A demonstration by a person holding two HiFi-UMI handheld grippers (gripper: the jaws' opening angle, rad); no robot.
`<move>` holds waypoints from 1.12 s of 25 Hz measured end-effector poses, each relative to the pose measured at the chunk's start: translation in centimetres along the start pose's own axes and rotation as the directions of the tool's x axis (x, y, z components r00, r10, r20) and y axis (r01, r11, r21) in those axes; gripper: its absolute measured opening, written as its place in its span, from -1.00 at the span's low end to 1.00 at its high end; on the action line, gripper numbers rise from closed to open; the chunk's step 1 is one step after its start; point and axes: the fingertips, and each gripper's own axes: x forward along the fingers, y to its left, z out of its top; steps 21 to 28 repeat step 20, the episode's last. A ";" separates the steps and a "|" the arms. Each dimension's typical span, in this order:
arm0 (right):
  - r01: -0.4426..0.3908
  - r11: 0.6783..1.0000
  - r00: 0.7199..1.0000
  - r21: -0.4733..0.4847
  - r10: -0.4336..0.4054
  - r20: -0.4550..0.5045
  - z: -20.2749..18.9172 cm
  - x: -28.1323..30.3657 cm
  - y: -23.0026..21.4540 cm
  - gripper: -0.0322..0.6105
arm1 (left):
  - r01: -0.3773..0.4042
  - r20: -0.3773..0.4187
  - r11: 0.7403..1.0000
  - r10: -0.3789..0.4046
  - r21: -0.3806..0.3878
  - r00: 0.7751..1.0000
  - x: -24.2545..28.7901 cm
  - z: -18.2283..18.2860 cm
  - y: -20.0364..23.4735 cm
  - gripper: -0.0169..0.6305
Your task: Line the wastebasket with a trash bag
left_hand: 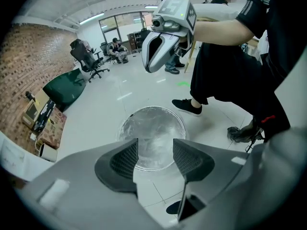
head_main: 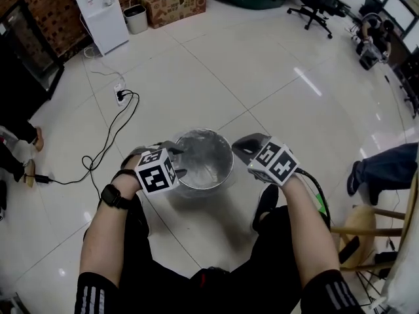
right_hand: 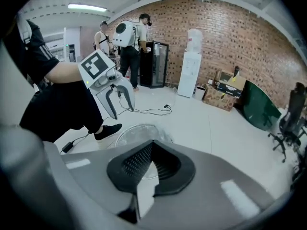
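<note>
As the head view shows, the wastebasket [head_main: 204, 159], a clear trash bag [head_main: 196, 170] inside it, stands on the tiled floor [head_main: 262, 77] between the left hand-held gripper [head_main: 175, 159] and the right hand-held gripper [head_main: 243, 148]. Left gripper view: jaws wide and empty, basket framed below. Right gripper view: jaws pressed together on nothing, basket just beyond.

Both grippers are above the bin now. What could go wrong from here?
How far the clear trash bag folds over the rim of the wastebasket is unclear; it may slip inside. Neither the shut right gripper nor the open left gripper holds it. The shoe beside the basket could nudge it.
</note>
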 end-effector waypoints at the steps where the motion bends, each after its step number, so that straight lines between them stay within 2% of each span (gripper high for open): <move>1: -0.002 1.000 1.000 -0.014 0.002 -0.003 0.1 0.3 0.2 -0.88 | -0.002 0.003 1.000 0.002 0.000 1.000 -0.1 0.1 0.0 -0.26; 8: -0.037 0.996 0.999 -0.085 0.035 -0.022 0.5 1.9 0.4 -0.88 | -0.021 0.028 1.000 0.021 -0.002 0.999 -0.7 0.7 0.5 -0.26; 13: -0.058 0.996 0.997 -0.071 0.061 0.042 2.0 1.6 0.0 -0.88 | -0.057 0.101 0.998 0.060 -0.036 0.993 -1.7 1.5 1.5 -0.27; 17: -0.054 0.998 0.984 -0.022 0.057 0.167 4.4 0.2 -0.9 -0.88 | -0.105 0.218 0.990 0.124 -0.093 0.968 -3.4 3.2 2.9 -0.36; 20: -0.032 0.999 0.974 -0.012 0.033 0.225 5.6 -0.5 -1.3 -0.88 | -0.141 0.318 0.977 0.186 -0.160 0.930 -4.9 4.3 4.0 -0.47; 28: -0.032 0.999 0.974 -0.012 0.033 0.225 5.6 -0.5 -1.3 -0.88 | -0.141 0.318 0.977 0.186 -0.160 0.930 -4.9 4.3 4.0 -0.47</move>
